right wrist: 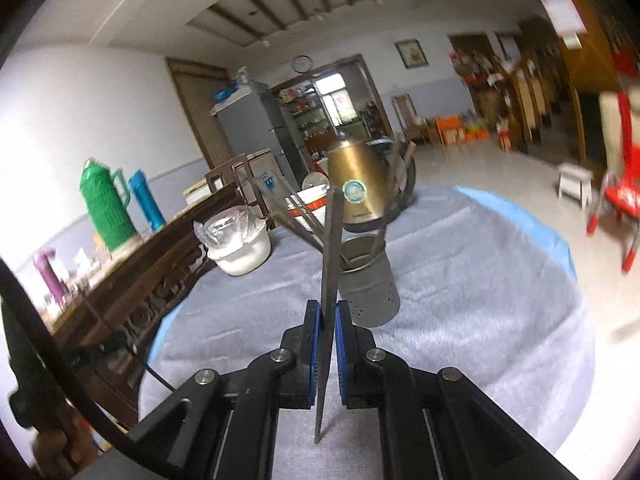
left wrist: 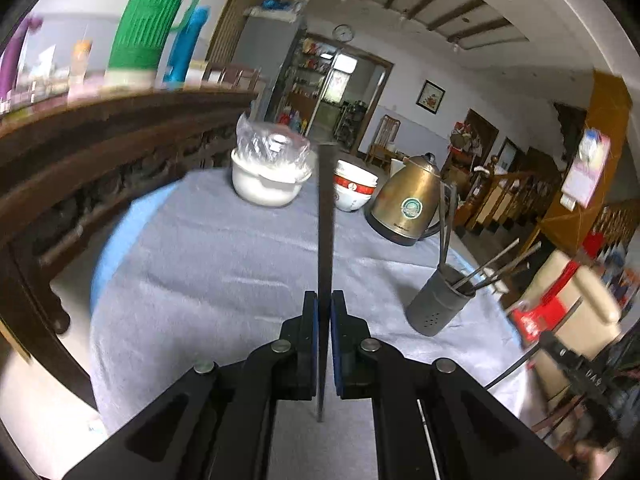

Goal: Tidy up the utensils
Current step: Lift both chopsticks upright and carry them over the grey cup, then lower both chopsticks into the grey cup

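Chopsticks are the job: one dark chopstick is pinched in the left gripper, running toward twelve o'clock in that view; a second chopstick is pinched in the right gripper, leaning slightly toward one o'clock. Both grippers are pressed tight on their sticks, with a tail end poking out behind the pads. The holder, a grey perforated cylinder, stands just ahead of the right gripper; from the left view it lies at three o'clock, with several sticks already fanned out of it.

Risks, as judged: each stick is thin and long, so it could pivot in the pads and miss the holder's mouth; its tip could strike the leaning sticks or the rim and tip the light holder; the kettle right behind could be knocked; two hands arriving together might clash.

The table is round, under a grey-blue fleecy cloth that may drag or bunch; a covered white bowl and stacked bowls sit at the far side. Around it: a dark carved sideboard with a green flask, a fridge, a red chair, a tiled floor.
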`<state>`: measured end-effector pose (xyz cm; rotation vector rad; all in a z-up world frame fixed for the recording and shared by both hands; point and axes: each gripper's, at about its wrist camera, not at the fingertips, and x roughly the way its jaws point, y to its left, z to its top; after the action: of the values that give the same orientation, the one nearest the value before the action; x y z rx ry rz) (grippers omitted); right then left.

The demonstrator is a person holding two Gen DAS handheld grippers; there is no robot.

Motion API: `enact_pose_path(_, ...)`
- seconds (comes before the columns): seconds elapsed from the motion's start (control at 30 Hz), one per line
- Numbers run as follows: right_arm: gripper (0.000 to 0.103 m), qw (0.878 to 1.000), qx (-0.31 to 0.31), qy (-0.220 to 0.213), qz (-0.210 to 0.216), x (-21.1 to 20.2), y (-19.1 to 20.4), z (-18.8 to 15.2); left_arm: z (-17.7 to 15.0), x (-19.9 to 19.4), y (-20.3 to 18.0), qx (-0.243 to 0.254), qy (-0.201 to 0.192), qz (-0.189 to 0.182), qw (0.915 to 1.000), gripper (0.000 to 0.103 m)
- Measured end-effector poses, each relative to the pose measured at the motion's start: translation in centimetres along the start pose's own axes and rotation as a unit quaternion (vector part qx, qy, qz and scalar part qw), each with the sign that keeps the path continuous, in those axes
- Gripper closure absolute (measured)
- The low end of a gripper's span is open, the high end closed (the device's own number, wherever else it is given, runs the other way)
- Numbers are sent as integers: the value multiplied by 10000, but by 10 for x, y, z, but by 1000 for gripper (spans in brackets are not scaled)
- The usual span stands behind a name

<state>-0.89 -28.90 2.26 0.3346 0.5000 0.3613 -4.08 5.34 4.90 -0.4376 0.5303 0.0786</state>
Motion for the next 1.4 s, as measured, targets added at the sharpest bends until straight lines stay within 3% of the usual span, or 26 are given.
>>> enact_pose_path(0.2,95,9978,632,-157,118,-6,-26,17,20,2,18,-760,67,-357,9964,97)
enact_pose_path(0.37,95,9945,904,-518,129,-22,-40,40,35,5,14,-1098,38,-702,9915,97)
enact_pose_path(0.73,95,9927,925,-774,41,-31,-48,56,54,29,-34,-875,-5,-1063,9905,97)
enact_pose_path(1.0,95,9890,902,-1175,-50,-31,-64,87,84,47,-68,-714,-210,-1304,9887,97)
enact_pose_path(1.4,95,9849,1036,-1365,-254,-3,-102,130,105,81,-119,-184,-325,-1182,9923,97)
